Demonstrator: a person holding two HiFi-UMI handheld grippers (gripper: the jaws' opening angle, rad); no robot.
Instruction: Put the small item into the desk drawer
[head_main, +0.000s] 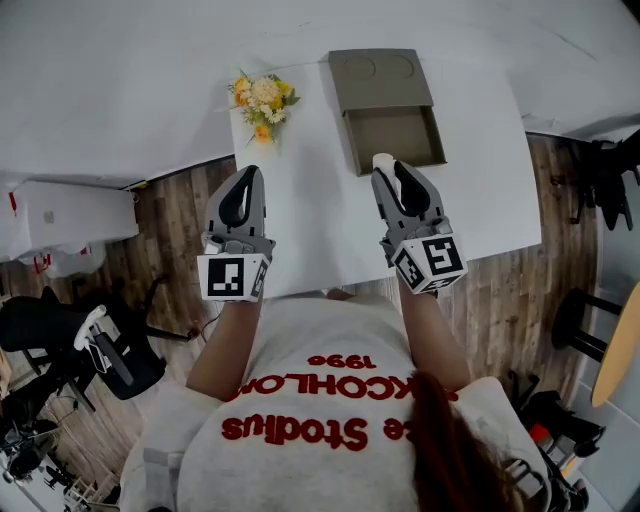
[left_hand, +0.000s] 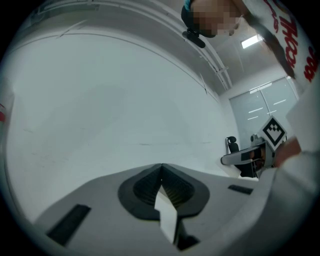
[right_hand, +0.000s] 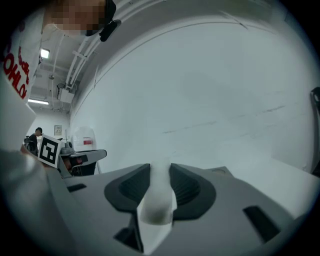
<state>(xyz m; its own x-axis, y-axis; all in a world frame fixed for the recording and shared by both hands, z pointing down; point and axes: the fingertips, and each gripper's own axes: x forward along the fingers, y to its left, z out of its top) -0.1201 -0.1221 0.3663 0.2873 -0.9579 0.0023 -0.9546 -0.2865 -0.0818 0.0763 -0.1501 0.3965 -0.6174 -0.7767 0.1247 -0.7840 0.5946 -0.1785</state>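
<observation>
1. One white table (head_main: 300, 225) fills the upper middle of the head view. One bunch of flowers (head_main: 262, 103) lies at its upper left.
2. One taupe desk unit (head_main: 380, 78) sits at top centre. Its single drawer (head_main: 395, 138) is pulled open towards the lower frame.
3. One small item (head_main: 382, 159), white, shows right at the open drawer's near edge.
4. Two grippers appear. The right gripper (head_main: 386, 172), right of centre, has its jaws parted only by the small item (right_hand: 159, 192) and is clamped on it.
5. The left gripper (head_main: 249, 174), left of centre, has its jaws (left_hand: 161, 167) pressed fully together, gripping nothing.
</observation>
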